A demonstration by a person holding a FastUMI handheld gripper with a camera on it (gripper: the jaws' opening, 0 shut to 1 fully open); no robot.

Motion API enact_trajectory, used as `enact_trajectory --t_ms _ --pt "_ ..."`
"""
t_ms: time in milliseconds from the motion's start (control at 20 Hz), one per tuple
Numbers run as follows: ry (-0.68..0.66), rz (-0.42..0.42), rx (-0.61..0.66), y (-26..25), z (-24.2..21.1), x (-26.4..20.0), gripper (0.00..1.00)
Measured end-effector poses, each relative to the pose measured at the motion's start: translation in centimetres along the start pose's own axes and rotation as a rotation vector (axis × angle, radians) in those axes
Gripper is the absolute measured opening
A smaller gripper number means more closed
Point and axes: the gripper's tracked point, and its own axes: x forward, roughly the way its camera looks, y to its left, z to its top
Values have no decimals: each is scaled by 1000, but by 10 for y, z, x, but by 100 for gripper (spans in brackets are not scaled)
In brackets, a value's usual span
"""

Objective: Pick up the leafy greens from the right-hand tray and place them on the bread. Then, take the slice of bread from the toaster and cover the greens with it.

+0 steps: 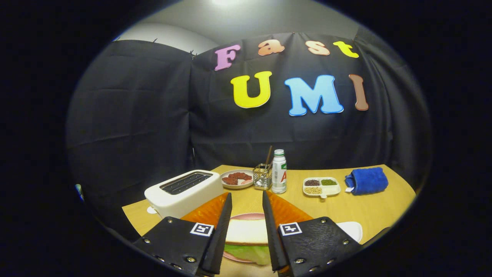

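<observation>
A slice of bread (246, 231) lies on top of leafy greens (250, 254), whose green edge pokes out on the near side. Both rest on a pink plate (250, 216) set on an orange mat (285, 211). My gripper (246, 197) hangs above the plate, its two fingers spread wide with the sandwich showing in the gap between them and nothing held. The white toaster (183, 192) stands just beyond the left finger, and its slots look dark. A white tray (353, 228) peeks out behind the right finger.
Beyond the fingers on the wooden table (369, 209) stand a plate of red slices (236, 179), a wire holder with sticks (263, 176), a white bottle (279, 171), a divided dish of grains (321, 186) and a folded blue cloth (366, 180).
</observation>
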Motion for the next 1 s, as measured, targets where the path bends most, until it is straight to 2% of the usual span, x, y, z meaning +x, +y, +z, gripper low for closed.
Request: enact_trajectory --t_ms 200,350,650,800,1000 --pt "-65 -121 -15 -90 30 -35 48" --pt "-104 -252 -56 -174 40 -67 48" --pt "-104 -495 -130 -332 29 -144 48" --pt "-96 -545 -105 -391 19 -175 48" --pt "-128 -551 -81 -452 15 -198 49"
